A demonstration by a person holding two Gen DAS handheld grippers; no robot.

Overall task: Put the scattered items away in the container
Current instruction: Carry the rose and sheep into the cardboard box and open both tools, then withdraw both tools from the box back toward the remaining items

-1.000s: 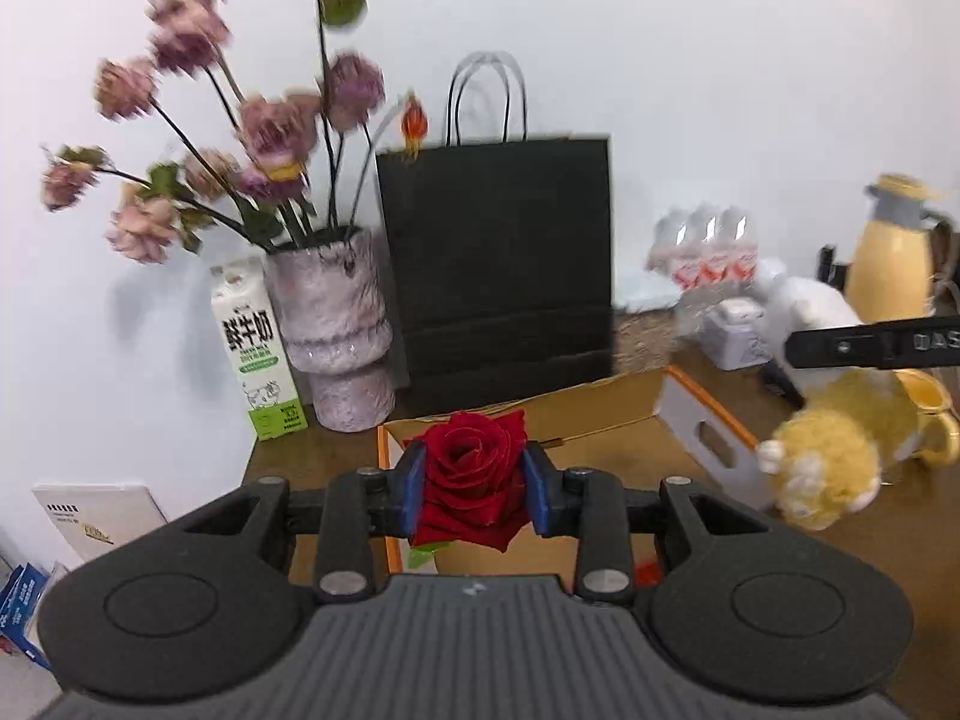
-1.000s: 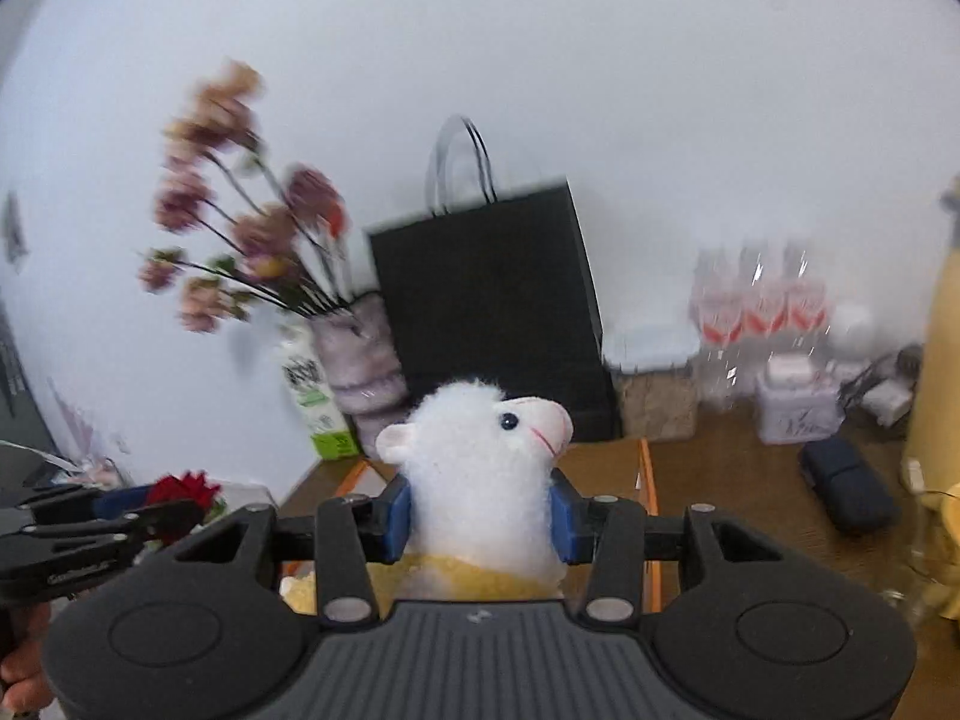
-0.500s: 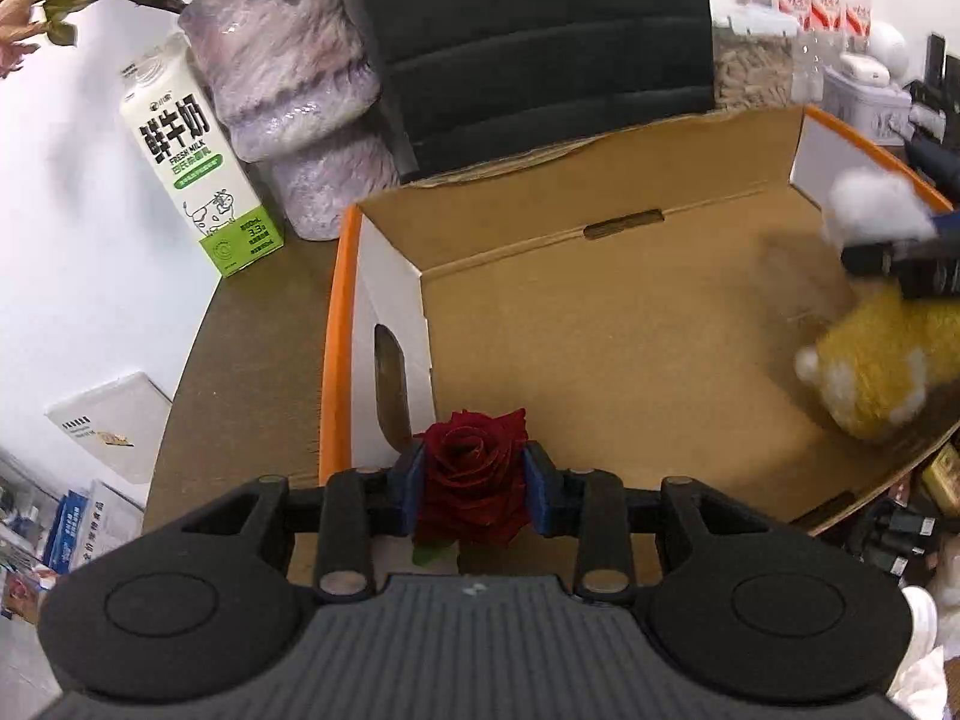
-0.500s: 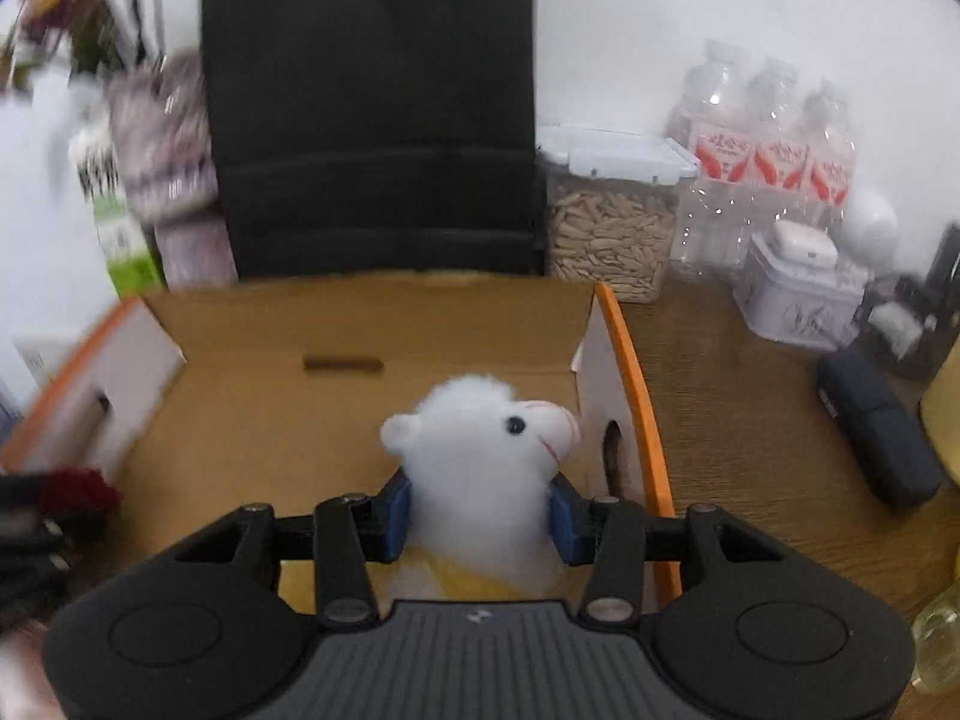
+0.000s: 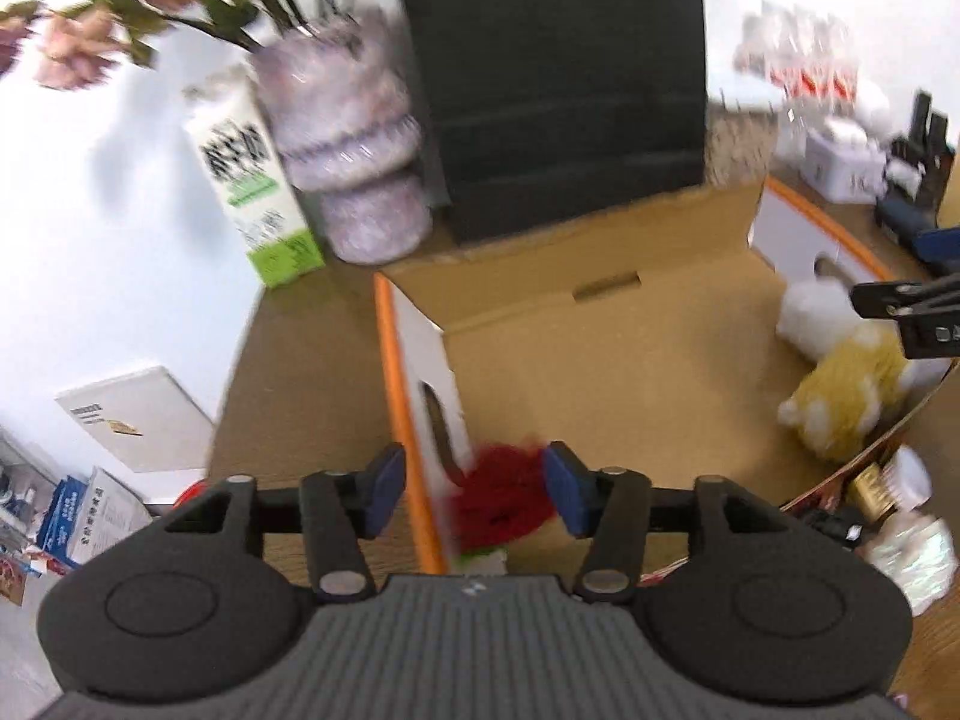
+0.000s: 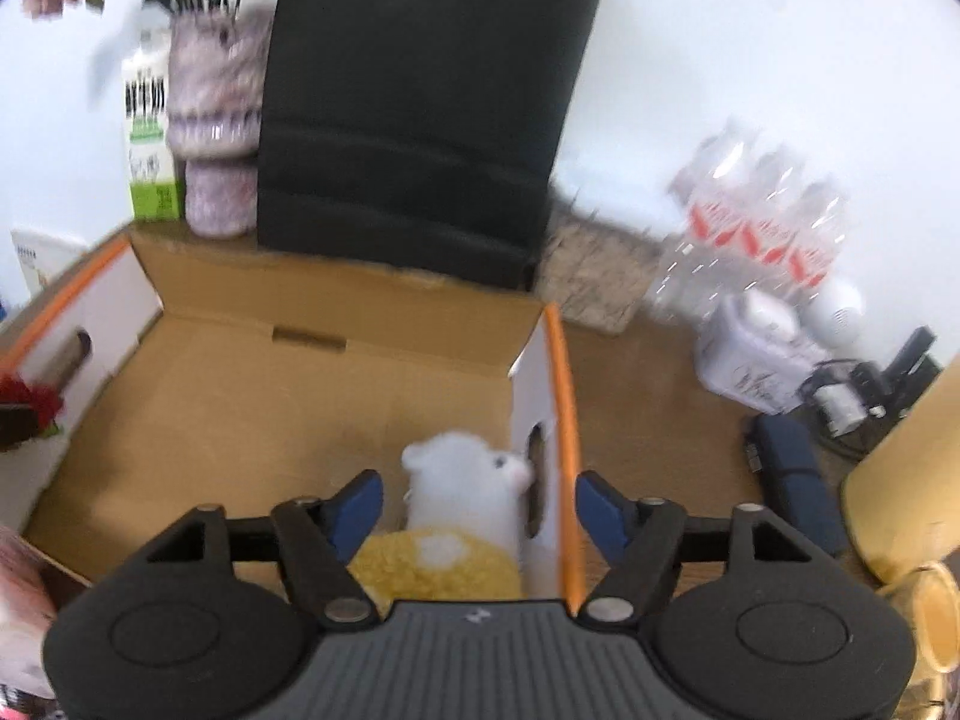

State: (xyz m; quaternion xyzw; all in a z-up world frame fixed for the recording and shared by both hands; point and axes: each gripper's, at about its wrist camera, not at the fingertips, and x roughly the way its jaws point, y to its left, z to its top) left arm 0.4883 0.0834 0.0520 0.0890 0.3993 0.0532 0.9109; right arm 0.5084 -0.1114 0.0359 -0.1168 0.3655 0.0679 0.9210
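L wrist: left gripper [image 5: 472, 489] tilted down, jaws just opening round rose [image 5: 501, 495].

Letters "DA" on right tongs [image 5: 927, 324]; milk carton [image 5: 252, 180] print blurred.

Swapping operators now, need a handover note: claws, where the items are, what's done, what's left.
Left claw: open, jaws have just been opening; the red rose sits loose between them, just inside the cardboard box at its left wall.
Right claw: open, jaws just opened; the plush alpaca lies in the box by the right wall, face at the handle cutout.
Done: both items released into the box.
Left: pull both claws clear; no other loose item shows clearly, so look around before stopping.
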